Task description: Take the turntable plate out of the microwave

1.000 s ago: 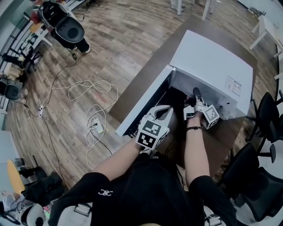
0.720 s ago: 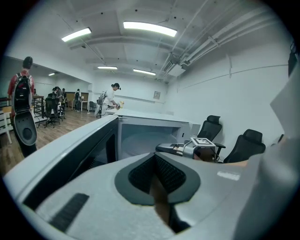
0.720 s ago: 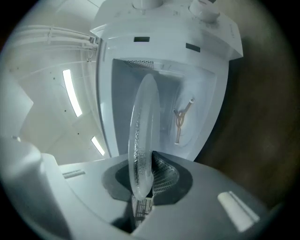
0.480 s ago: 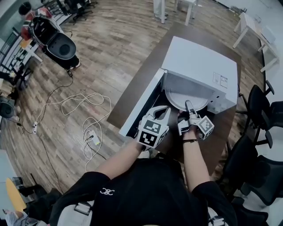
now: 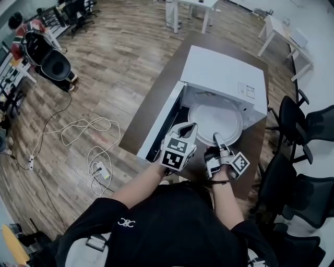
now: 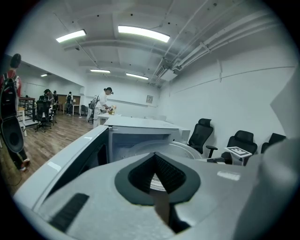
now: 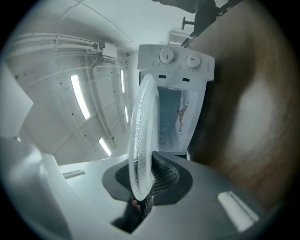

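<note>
Right tongs [image 5: 217, 138] clamped on turntable plate [image 5: 215, 120] rim | left tongs [image 5: 189, 128] closed, empty

Brown table [image 5: 156, 101] stands on a wood-plank floor [image 5: 120, 47]. White cables [image 5: 86, 125] loop on the floor to its left, near a small white power strip [image 5: 99, 171]. Black office chairs [image 5: 295, 122] crowd the table's right side, white tables [image 5: 194, 4] stand beyond its far end, and the ceiling strip lights [image 6: 143, 33] are lit.
</note>
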`<action>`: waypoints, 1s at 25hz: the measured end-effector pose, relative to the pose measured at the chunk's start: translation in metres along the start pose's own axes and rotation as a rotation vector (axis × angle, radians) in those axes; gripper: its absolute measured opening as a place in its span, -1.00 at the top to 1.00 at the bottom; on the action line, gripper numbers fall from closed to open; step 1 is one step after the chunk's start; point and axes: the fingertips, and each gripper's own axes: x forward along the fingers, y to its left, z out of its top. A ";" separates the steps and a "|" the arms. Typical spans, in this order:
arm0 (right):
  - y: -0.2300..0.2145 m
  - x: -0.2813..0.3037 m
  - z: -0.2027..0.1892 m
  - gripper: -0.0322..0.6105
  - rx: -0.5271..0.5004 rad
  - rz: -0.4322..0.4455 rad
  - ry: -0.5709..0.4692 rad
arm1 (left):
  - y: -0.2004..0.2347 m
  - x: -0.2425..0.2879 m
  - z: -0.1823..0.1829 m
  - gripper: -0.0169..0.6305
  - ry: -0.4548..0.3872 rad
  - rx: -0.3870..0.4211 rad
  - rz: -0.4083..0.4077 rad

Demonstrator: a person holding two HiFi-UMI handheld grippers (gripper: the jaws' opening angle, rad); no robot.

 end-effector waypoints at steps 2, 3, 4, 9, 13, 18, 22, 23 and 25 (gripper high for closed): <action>0.001 -0.012 -0.004 0.78 0.004 0.007 -0.004 | -0.003 -0.002 -0.002 0.92 0.000 0.003 -0.008; 0.002 -0.018 -0.005 0.78 0.004 0.014 -0.007 | -0.005 -0.003 -0.003 0.92 -0.001 0.004 -0.012; 0.003 -0.023 -0.006 0.78 0.004 0.022 -0.009 | -0.006 -0.004 -0.003 0.92 -0.004 0.006 -0.015; 0.002 -0.040 -0.010 0.78 0.021 0.031 -0.035 | -0.014 -0.009 -0.006 0.92 -0.008 0.015 -0.033; 0.001 -0.047 -0.011 0.78 0.026 0.028 -0.044 | -0.018 -0.012 -0.008 0.92 -0.006 0.026 -0.043; 0.000 -0.049 -0.013 0.78 0.008 0.019 -0.043 | -0.018 -0.015 -0.006 0.92 -0.010 0.038 -0.042; 0.003 -0.046 -0.014 0.78 0.008 0.035 -0.033 | -0.017 -0.016 -0.007 0.92 -0.010 0.040 -0.036; 0.002 -0.045 -0.014 0.78 0.009 0.036 -0.032 | -0.016 -0.016 -0.007 0.92 -0.010 0.041 -0.034; 0.002 -0.044 -0.013 0.78 0.013 0.041 -0.029 | -0.016 -0.016 -0.006 0.92 -0.014 0.043 -0.031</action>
